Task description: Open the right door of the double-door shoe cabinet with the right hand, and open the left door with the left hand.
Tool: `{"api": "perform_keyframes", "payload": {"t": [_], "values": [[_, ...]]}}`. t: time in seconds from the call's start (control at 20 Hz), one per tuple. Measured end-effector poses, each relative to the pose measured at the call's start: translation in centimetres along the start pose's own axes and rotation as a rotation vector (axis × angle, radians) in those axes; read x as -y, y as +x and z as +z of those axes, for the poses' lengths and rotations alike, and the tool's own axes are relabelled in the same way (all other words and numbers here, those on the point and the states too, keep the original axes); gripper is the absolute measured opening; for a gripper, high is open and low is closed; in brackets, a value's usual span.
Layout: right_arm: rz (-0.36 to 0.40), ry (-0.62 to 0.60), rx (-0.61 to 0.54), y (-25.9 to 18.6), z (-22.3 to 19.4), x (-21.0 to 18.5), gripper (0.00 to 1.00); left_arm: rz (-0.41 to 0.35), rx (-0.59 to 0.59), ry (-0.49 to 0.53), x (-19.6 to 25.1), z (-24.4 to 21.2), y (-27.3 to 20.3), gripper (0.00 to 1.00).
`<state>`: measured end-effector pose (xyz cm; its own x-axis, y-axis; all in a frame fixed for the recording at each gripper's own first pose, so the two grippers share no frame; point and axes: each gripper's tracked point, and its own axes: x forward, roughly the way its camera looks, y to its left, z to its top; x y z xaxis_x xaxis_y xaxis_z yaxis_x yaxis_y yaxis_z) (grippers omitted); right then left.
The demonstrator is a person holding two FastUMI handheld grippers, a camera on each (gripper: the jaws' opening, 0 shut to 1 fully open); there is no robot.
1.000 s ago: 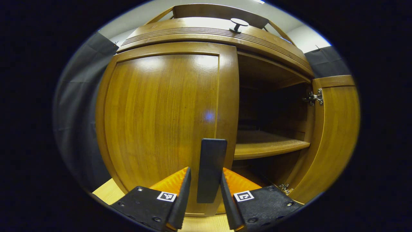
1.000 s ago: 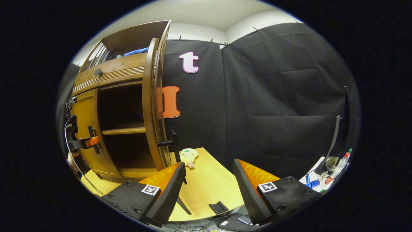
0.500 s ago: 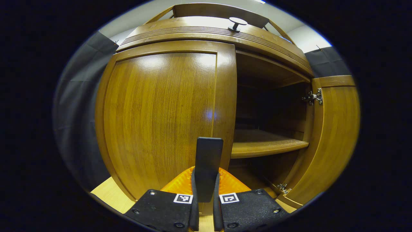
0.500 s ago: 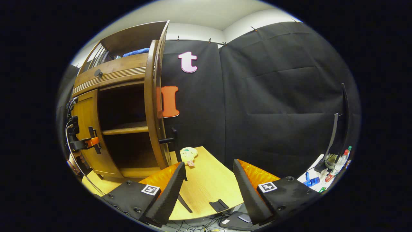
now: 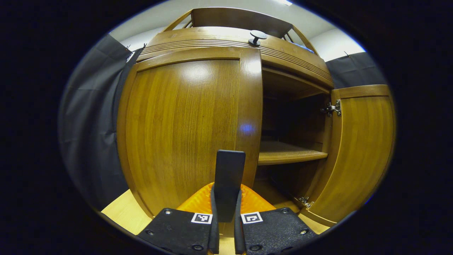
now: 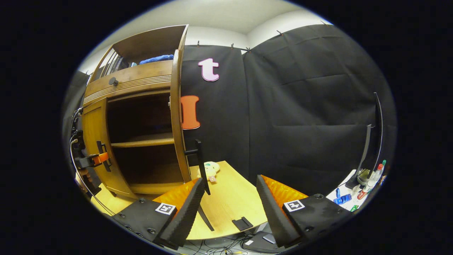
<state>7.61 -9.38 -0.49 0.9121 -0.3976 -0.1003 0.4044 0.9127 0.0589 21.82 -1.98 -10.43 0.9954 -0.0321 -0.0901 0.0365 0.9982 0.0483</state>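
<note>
we are looking at a brown wooden shoe cabinet (image 5: 219,39) that is standing on a light wooden table (image 6: 230,202).

in the left gripper view, the left gripper (image 5: 224,230) is pinching the black handle (image 5: 228,184) of the left door (image 5: 184,124). both fingers are pressing on the handle, one on each side. the handle is standing straight up between them. the left door is filling most of the left side of this view. its free edge is sitting a little out from the cabinet front.

to the right of that door, the cabinet is showing its dark inside. a wooden shelf (image 5: 286,156) is running across the middle of it. the right door (image 5: 361,148) is swung wide open, and we are seeing its inner face with a metal hinge (image 5: 331,108) near the top and another near the bottom. a round black knob (image 5: 257,35) is sticking out of the strip above the doors.

in the right gripper view, the right gripper (image 6: 230,212) is hanging in the air with its fingers spread apart and nothing between them. it is well apart from the cabinet. the right door is showing edge on here, with its black handle (image 6: 198,156) sticking out. a small soft toy (image 6: 211,169) is lying on the table just behind that door. far off on the left, the left gripper is showing at the left door. some bottles and bits (image 6: 368,184) are sitting at the far right.
</note>
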Motion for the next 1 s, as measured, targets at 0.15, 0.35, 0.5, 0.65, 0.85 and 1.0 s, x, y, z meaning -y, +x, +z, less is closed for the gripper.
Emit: {"api": "perform_keyframes", "payload": {"t": [0.15, 0.35, 0.5, 0.65, 0.85, 1.0], "values": [[0.008, -0.005, 0.002, -0.5, 0.1, -0.6, 0.91, -0.01, 0.007, -0.009, -0.4, 0.1, -1.8, 0.16], [0.022, -0.008, 0.001, -1.2, -0.1, -1.6, 1.0, -0.017, 0.007, -0.004, -1.3, 0.2, -3.9, 0.17], [0.029, -0.017, 0.007, -1.7, 0.1, -2.2, 0.95, -0.011, 0.014, -0.004, -2.0, 0.5, -5.8, 0.17], [0.035, -0.026, 0.01, -2.2, 0.1, -2.9, 0.95, -0.006, 0.017, -0.008, -3.0, 0.4, -7.6, 0.17], [0.05, -0.034, 0.014, -2.2, 0.3, -4.2, 0.95, 0.007, 0.019, -0.003, -4.5, 0.5, -9.7, 0.17], [0.072, -0.034, 0.0, -2.3, -0.2, -5.4, 0.96, 0.018, 0.027, 0.005, -5.8, 0.5, -11.3, 0.17]]}}
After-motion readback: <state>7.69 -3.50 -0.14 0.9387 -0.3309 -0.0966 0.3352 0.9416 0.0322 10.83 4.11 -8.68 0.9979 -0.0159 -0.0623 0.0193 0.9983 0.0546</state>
